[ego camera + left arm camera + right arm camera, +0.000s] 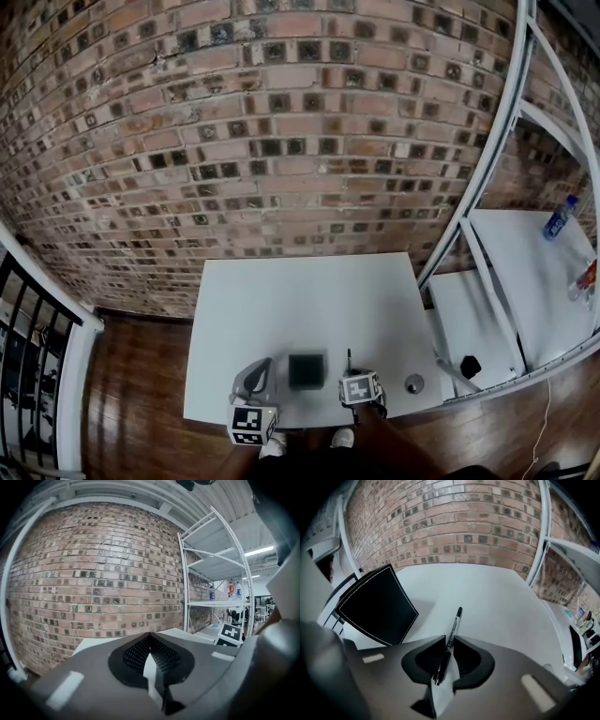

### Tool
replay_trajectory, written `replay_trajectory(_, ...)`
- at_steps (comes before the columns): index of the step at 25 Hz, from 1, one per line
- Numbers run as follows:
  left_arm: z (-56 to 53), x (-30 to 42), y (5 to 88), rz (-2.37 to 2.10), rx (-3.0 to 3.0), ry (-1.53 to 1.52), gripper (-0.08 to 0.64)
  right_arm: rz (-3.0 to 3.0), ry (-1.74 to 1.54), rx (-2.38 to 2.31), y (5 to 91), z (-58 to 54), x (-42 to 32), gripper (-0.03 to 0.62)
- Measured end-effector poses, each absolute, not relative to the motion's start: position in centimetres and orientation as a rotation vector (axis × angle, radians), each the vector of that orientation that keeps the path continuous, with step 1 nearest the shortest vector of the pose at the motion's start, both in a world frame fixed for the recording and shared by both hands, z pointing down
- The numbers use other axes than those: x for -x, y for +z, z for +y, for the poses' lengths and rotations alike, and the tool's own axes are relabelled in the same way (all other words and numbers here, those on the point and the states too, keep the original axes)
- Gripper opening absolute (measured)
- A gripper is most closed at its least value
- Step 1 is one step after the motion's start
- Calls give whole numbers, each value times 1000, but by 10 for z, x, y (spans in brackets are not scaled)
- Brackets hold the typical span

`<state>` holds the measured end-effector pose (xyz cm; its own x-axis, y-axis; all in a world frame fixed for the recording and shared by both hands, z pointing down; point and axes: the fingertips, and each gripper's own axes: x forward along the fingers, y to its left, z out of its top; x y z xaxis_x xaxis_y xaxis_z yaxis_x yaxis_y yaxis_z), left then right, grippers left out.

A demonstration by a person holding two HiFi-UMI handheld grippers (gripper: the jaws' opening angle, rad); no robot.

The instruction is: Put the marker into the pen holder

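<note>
Right gripper (449, 639) is clamping the marker (456, 620) above the table's (281, 300) front edge, beside the holder (377, 604). Left gripper (150, 637) is hanging clenched, empty. Carrying is underway; next comes aligning the marker over the holder's mouth.

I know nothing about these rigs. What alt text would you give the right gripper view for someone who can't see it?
The right hand-held gripper clamps a black marker, which points forward over a white table. A black pen holder sits on the table to the left, with a brick wall behind.
</note>
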<state>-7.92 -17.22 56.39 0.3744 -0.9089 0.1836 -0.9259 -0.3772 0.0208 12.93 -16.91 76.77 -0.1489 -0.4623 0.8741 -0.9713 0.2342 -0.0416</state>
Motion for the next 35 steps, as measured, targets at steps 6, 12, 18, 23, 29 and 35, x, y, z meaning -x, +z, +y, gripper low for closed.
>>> replay_trajectory(6, -171, 78, 563, -1676, -2505, 210, 14, -1801, 827, -1293, 780, -182, -124, 55)
replay_trajectory(12, -169, 78, 562, -1674, -2506, 209, 14, -1797, 861, -1354, 760, -175, -129, 44)
replay_trajectory(18, -166, 79, 561, -1682, -2503, 208, 14, -1986, 690, -1504, 706, -188, -123, 44)
replay_trajectory(23, -167, 81, 558, -1694, -2501, 190, 14, -2139, 502, -1646, 640, -192, -112, 44)
replay_trajectory(29, -174, 87, 548, -1712, -2475, 167, 14, -2272, 335, -1684, 584, -198, -94, 45)
replay_trajectory(35, -183, 92, 543, -1733, -2462, 174, 14, -2337, 212, -1695, 551, -204, -80, 45)
